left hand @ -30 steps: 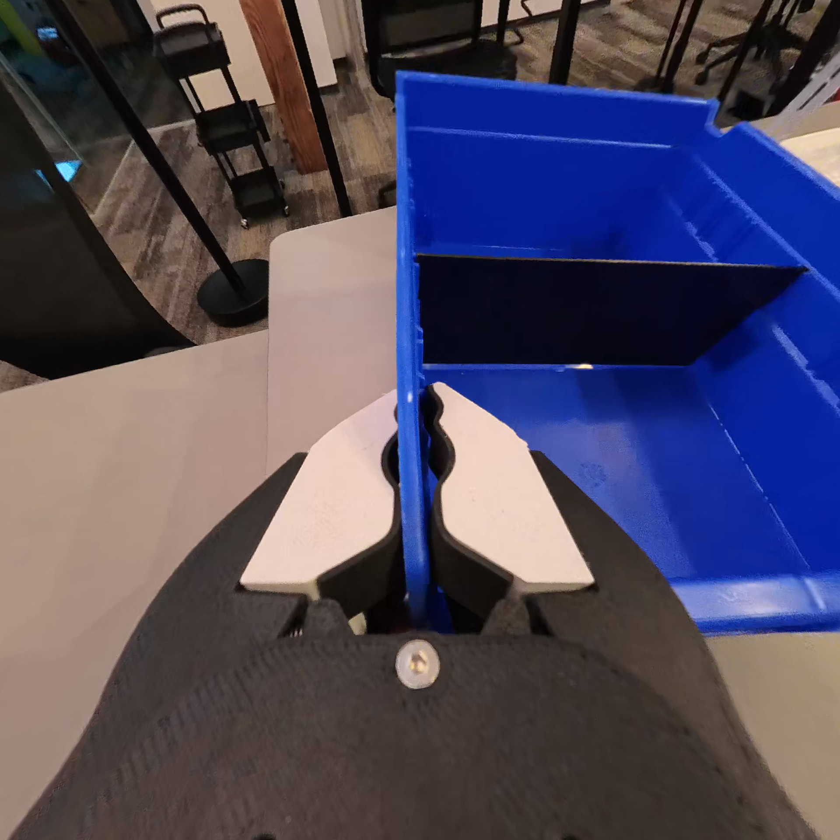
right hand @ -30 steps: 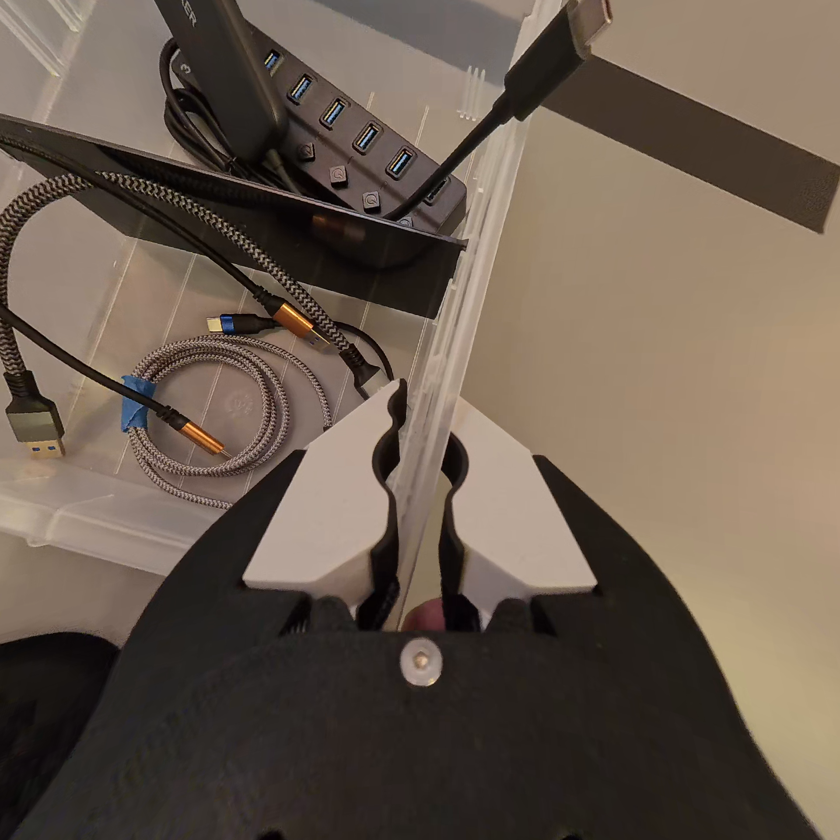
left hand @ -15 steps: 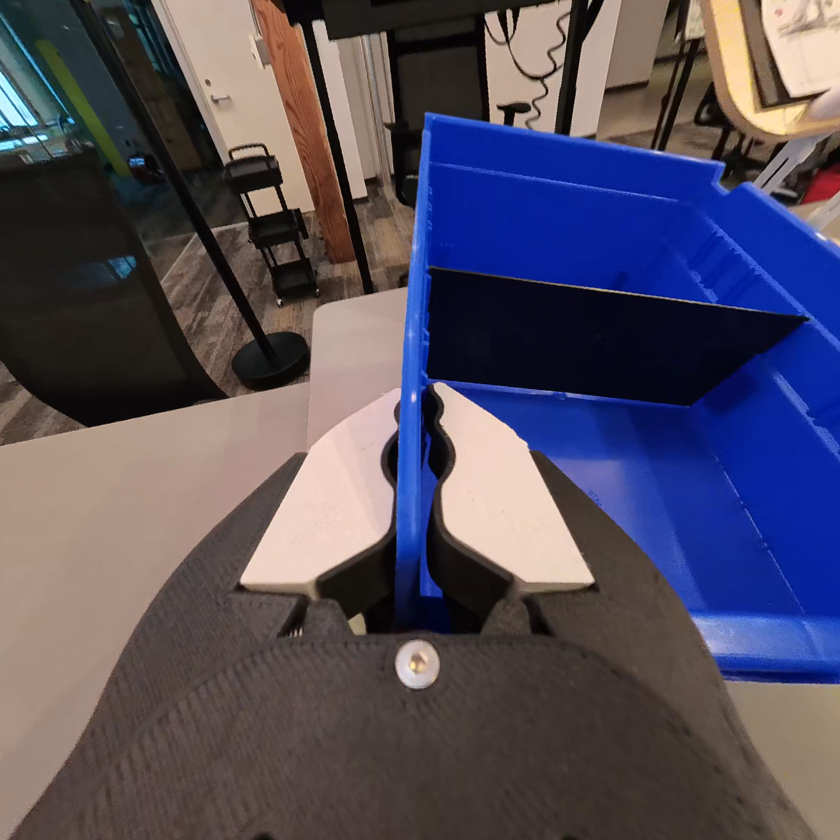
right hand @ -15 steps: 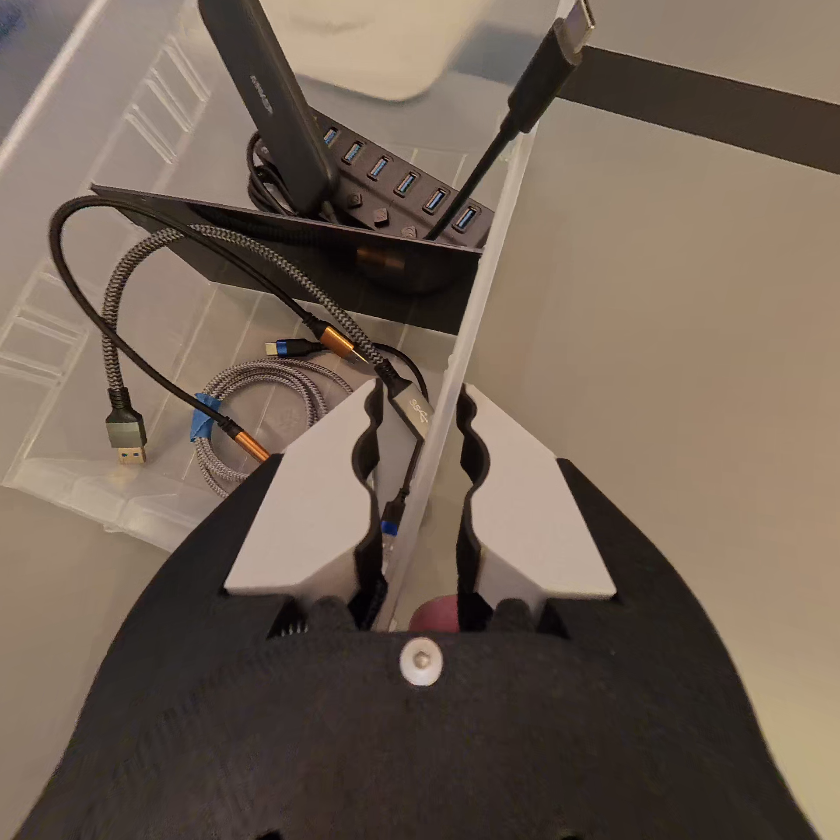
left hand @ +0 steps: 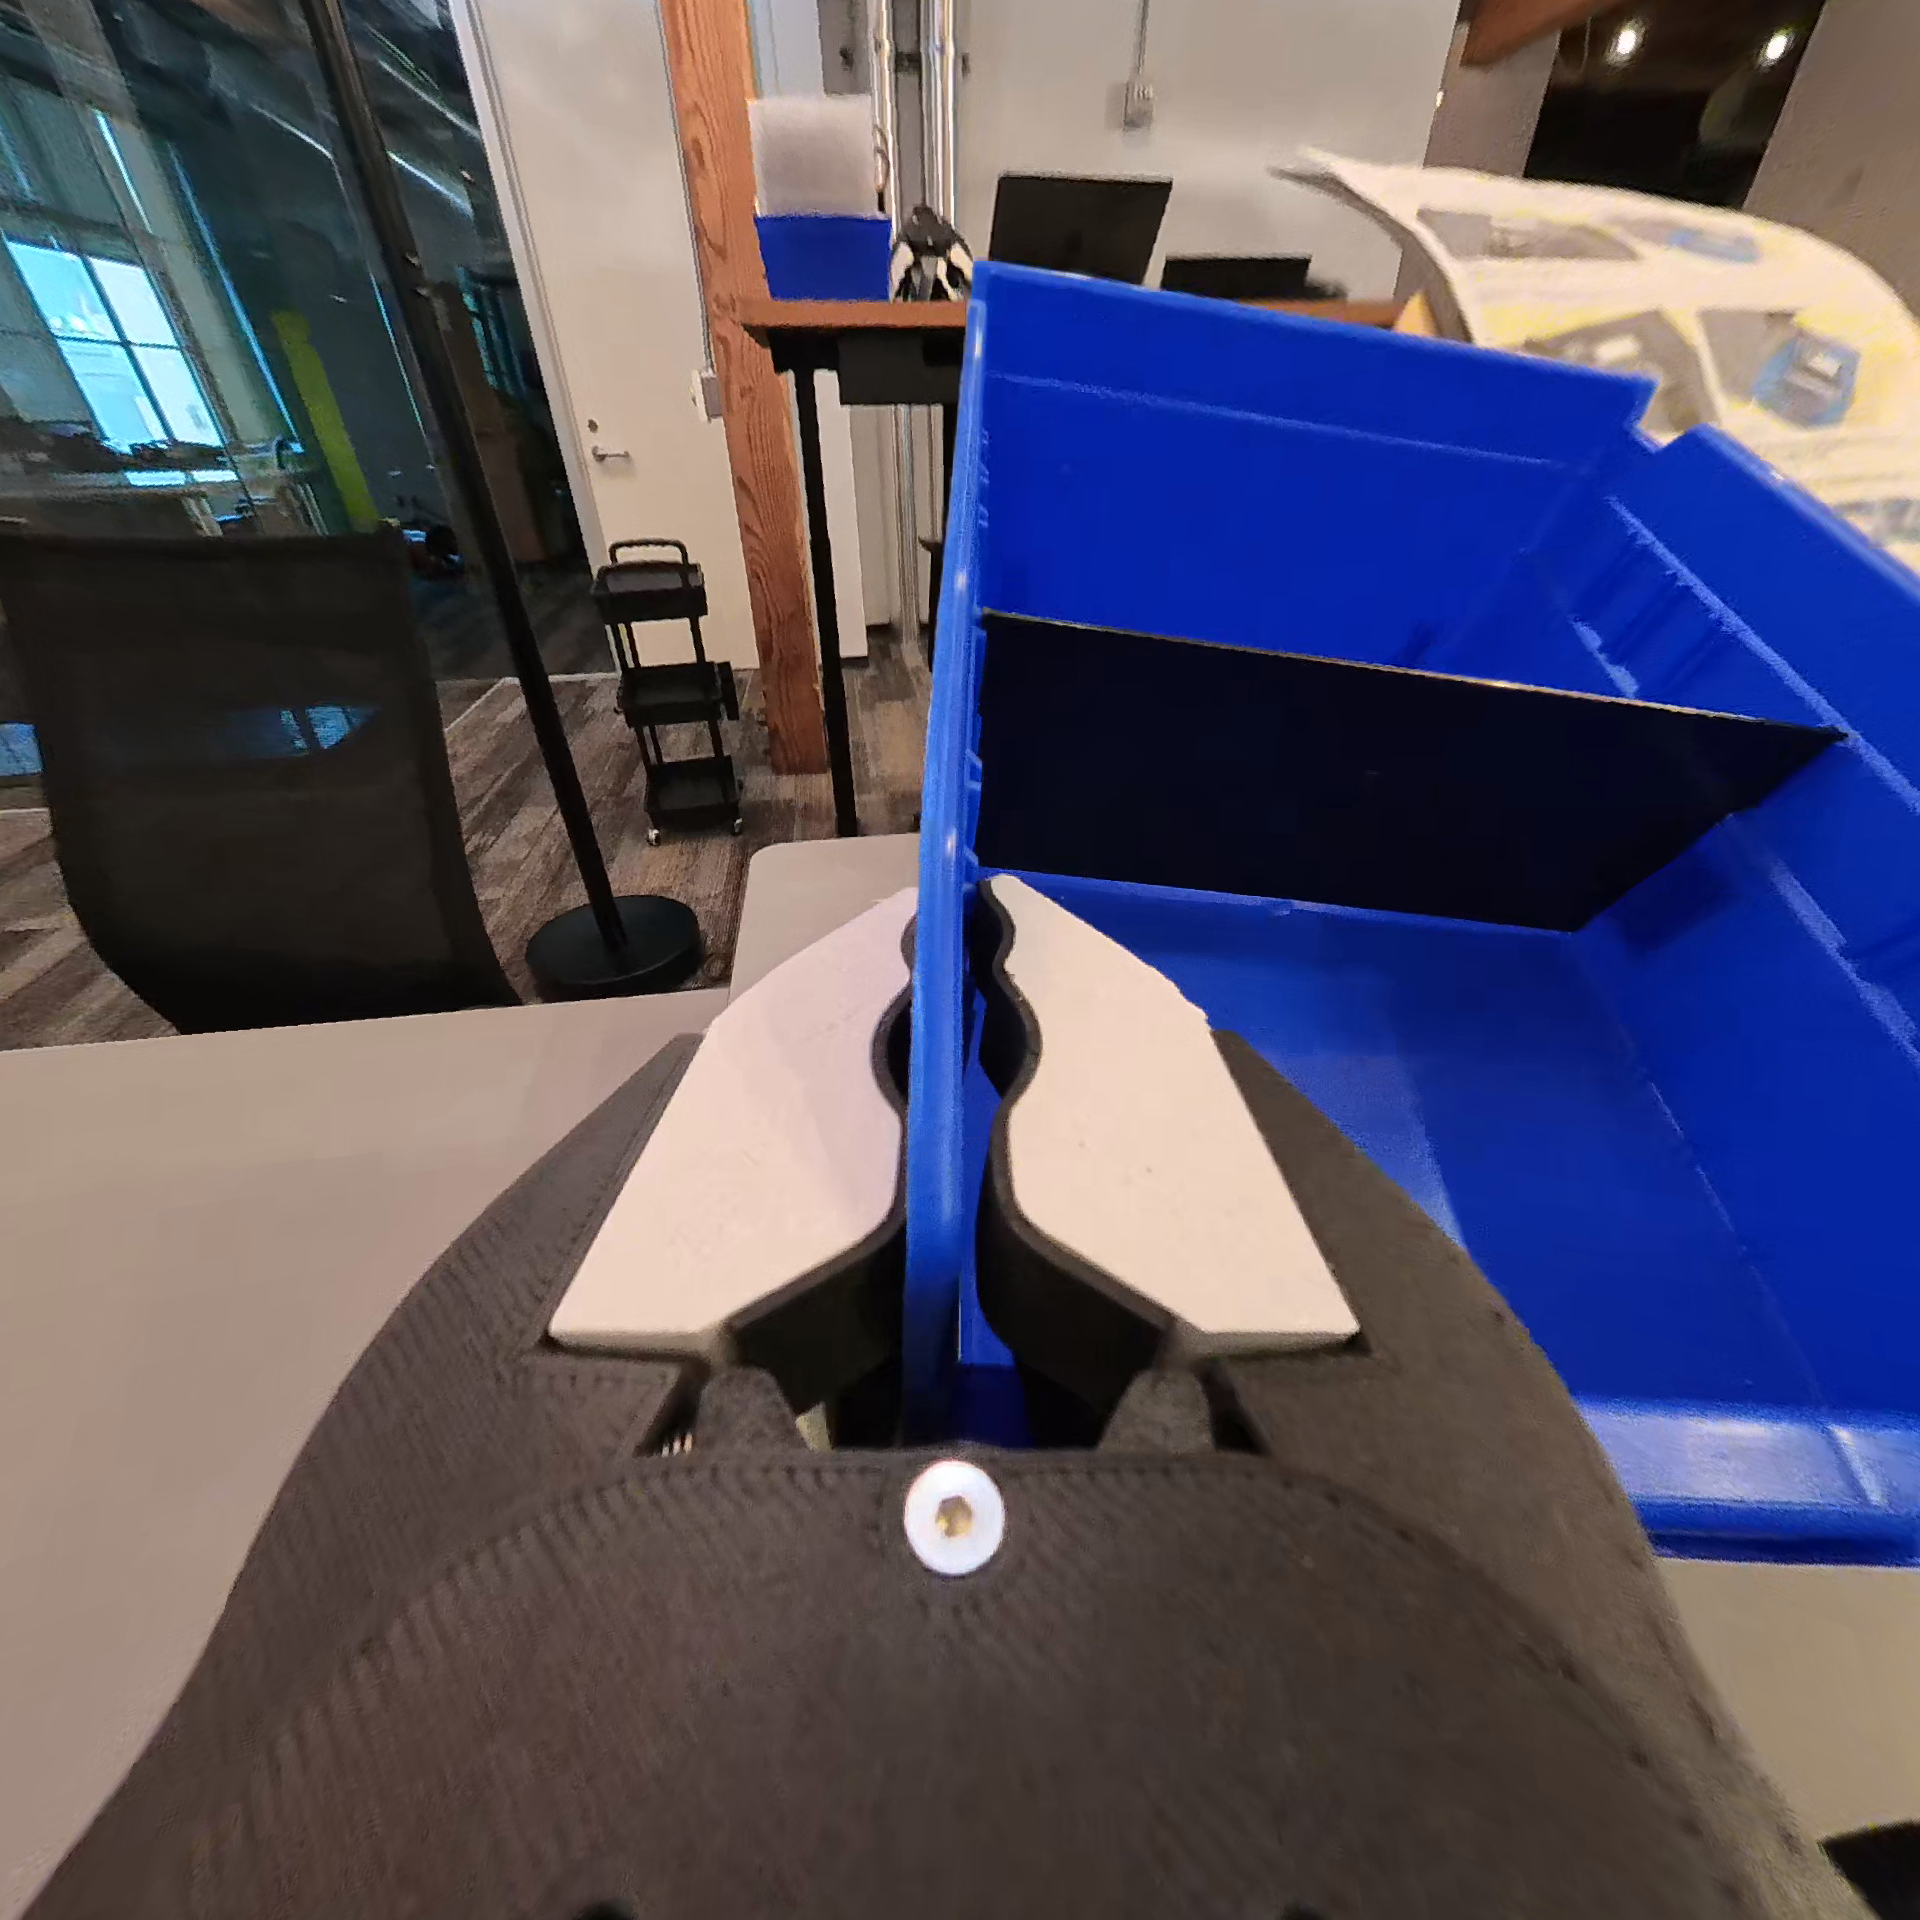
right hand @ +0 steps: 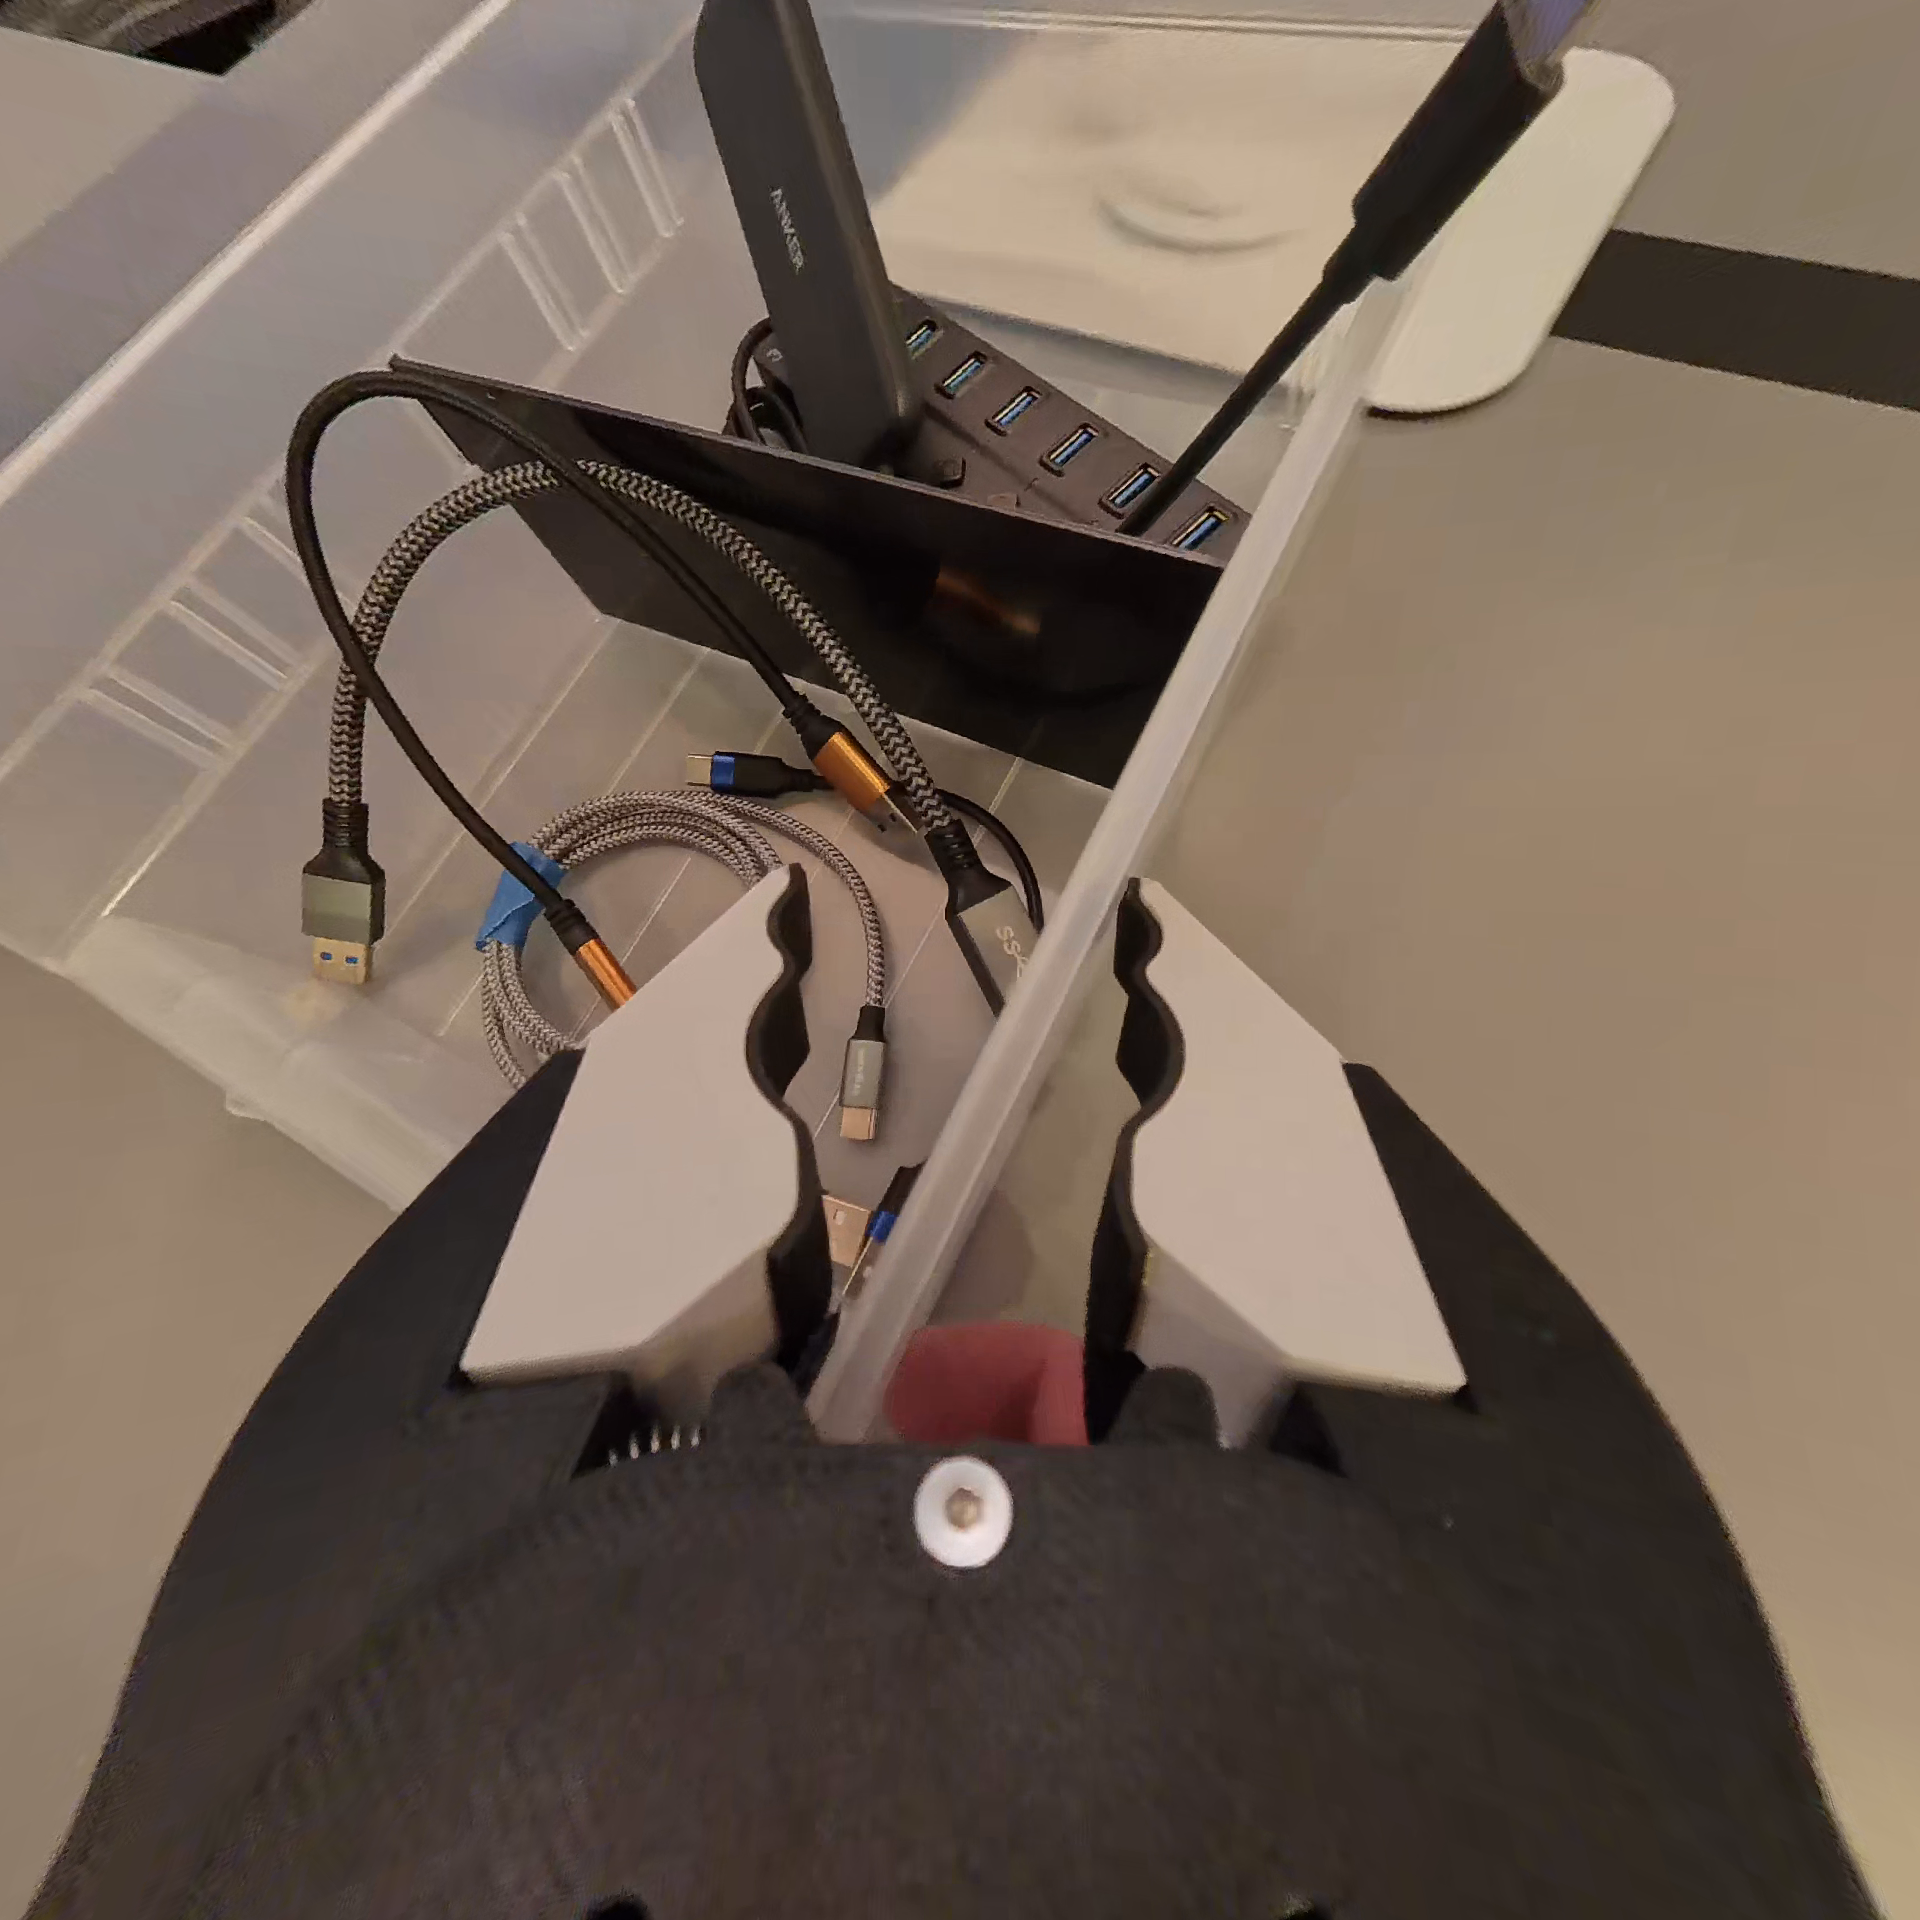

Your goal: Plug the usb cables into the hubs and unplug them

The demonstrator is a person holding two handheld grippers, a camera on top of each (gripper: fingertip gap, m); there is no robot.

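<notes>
**Two bins, cables not yet plugged**

Left gripper (left hand: pixel 943 914) — jaws narrow, clamped on the side wall of the blue bin (left hand: pixel 1351 1143), both its compartments bare. Right gripper (right hand: pixel 961 894) — jaws wide, straddling the clear bin's (right hand: pixel 1174 748) wall without pinching it. Cables (right hand: pixel 665 883) lie loose in the near compartment; two hubs (right hand: pixel 1049 426) sit behind the black divider (right hand: pixel 831 540). Step in hand: likely setting out the bins. Next move calls for lifting clear and picking one plug.
</notes>
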